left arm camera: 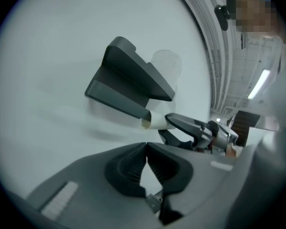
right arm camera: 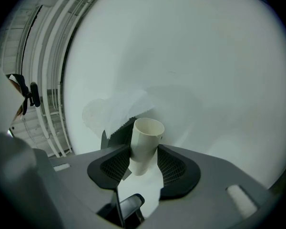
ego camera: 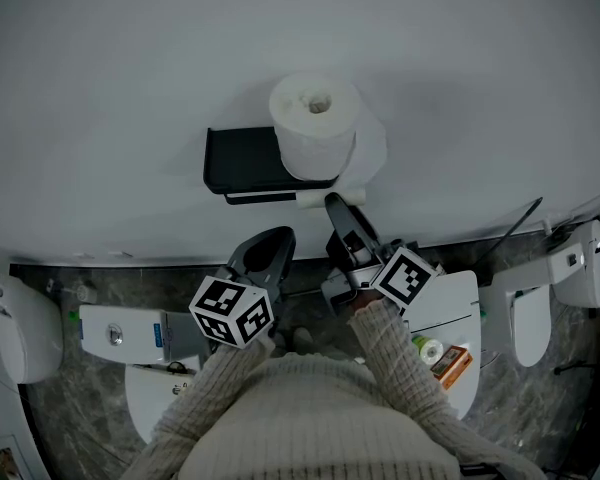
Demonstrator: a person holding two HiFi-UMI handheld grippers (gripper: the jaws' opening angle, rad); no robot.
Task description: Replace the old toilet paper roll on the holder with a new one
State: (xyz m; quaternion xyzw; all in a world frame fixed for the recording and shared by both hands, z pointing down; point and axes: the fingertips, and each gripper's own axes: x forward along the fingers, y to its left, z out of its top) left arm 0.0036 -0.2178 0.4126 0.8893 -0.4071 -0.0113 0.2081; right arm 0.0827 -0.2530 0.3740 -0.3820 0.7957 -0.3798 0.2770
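Right gripper (right arm camera: 144,160): clamped on empty cardboard tube (right arm camera: 146,142)
Left gripper (left arm camera: 147,149): closed, empty
New roll (ego camera: 315,128): atop holder (ego camera: 242,160), right end

A restroom: toilet (ego camera: 95,333), wall-mounted paper holder (ego camera: 242,160).

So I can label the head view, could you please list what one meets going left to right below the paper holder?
White unit with blue label → left gripper → right gripper → orange box → white fixture.
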